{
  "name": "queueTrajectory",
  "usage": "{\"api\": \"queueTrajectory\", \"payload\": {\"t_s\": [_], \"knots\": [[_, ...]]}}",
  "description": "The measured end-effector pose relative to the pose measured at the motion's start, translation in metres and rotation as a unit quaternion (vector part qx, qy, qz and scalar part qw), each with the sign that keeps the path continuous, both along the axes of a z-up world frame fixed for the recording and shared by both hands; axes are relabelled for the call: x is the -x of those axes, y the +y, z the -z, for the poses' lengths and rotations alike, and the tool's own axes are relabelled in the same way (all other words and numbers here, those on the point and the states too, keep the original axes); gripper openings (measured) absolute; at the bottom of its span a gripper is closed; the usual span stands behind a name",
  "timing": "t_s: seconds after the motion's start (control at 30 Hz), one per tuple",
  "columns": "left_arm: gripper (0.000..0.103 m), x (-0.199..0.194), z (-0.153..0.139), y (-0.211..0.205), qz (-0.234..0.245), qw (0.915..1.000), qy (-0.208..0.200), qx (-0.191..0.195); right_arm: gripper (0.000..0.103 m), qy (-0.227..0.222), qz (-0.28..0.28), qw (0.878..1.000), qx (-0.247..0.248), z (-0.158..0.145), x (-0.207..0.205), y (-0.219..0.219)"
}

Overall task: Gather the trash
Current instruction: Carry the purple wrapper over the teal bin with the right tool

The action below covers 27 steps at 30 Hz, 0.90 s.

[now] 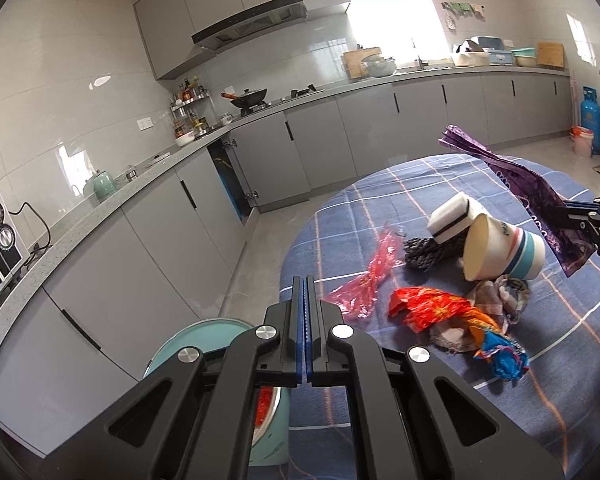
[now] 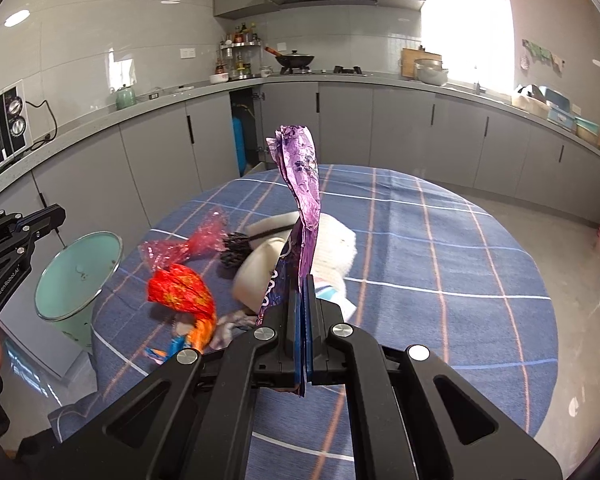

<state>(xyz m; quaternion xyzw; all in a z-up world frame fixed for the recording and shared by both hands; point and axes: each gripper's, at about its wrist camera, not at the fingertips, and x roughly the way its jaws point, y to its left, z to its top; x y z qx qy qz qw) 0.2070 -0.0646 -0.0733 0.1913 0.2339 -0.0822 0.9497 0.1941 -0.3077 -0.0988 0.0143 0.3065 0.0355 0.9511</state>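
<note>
While hidden from the right wrist, red trash (image 1: 265, 402) fills the bin (image 1: 188, 340).

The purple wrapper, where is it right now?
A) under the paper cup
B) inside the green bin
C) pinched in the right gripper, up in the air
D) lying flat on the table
C. The purple wrapper stands up from the shut jaws of the right gripper, lifted above the blue checked tablecloth, not lying on it.
</note>
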Motion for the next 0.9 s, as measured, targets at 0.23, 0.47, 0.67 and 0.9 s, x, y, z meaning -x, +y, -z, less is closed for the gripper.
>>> {"api": "queueTrajectory", "payload": {"t_s": [0.23,0.47,0.67,0.9], "knots": [[0.001,-0.004,0.001,0.023,-0.019,0.9998,0.001,-0.002,0.003,-0.004,-0.031,0.999,0.006,-0.003,-0.005,0.024],[0.001,-0.006,0.0,0.044,-0.035,0.9994,-0.001,-0.005,0.003,-0.005,-0.054,0.998,0.01,-0.006,-0.013,0.044],[0.001,-0.01,0.0,0.065,-0.053,0.9986,-0.001,-0.008,0.003,-0.01,-0.076,0.997,0.015,-0.012,-0.019,0.065],[0.001,-0.012,0.001,0.091,-0.072,0.9974,0.0,-0.01,0.003,-0.012,-0.101,0.995,0.022,-0.014,-0.027,0.09]]}}
